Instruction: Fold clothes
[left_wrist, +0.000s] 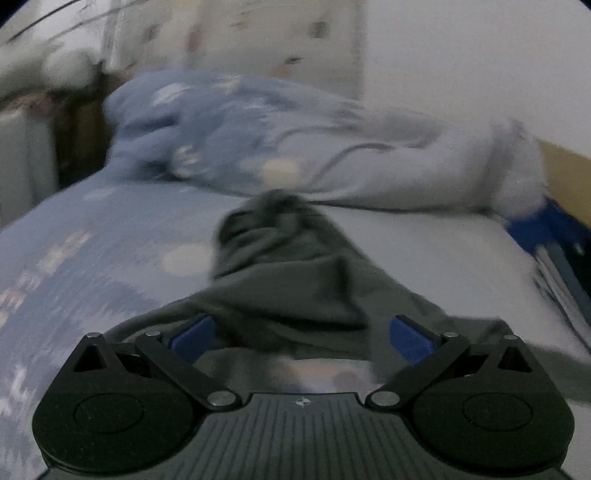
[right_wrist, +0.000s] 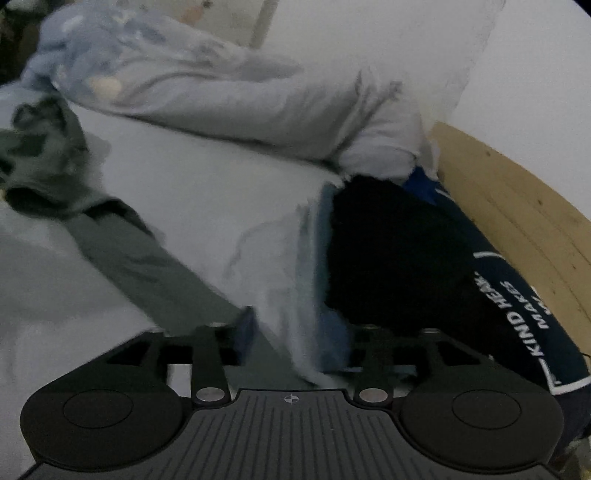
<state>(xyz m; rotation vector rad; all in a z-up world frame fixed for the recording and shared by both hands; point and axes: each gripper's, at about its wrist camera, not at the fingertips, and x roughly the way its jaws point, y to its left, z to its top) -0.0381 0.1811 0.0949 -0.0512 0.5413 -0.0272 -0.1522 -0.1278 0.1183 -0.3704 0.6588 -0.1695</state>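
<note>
A dark green garment (left_wrist: 291, 280) lies bunched and stretched on the bed. In the left wrist view my left gripper (left_wrist: 301, 332) stands wide open with the garment's near edge lying between its blue fingers (left_wrist: 192, 332). In the right wrist view a long strip of the same garment (right_wrist: 147, 266) runs from a crumpled heap at the left down to my right gripper (right_wrist: 291, 339). Its jaws stand narrow around the strip and a fold of white sheet; whether they pinch the cloth is blurred.
A rumpled blue patterned duvet (left_wrist: 236, 125) and white bedding (right_wrist: 280, 110) lie across the back. A stack of dark folded clothes (right_wrist: 399, 251), one with white lettering, sits at the right by a wooden bed frame (right_wrist: 517, 206). The white sheet (left_wrist: 424, 243) covers the mattress.
</note>
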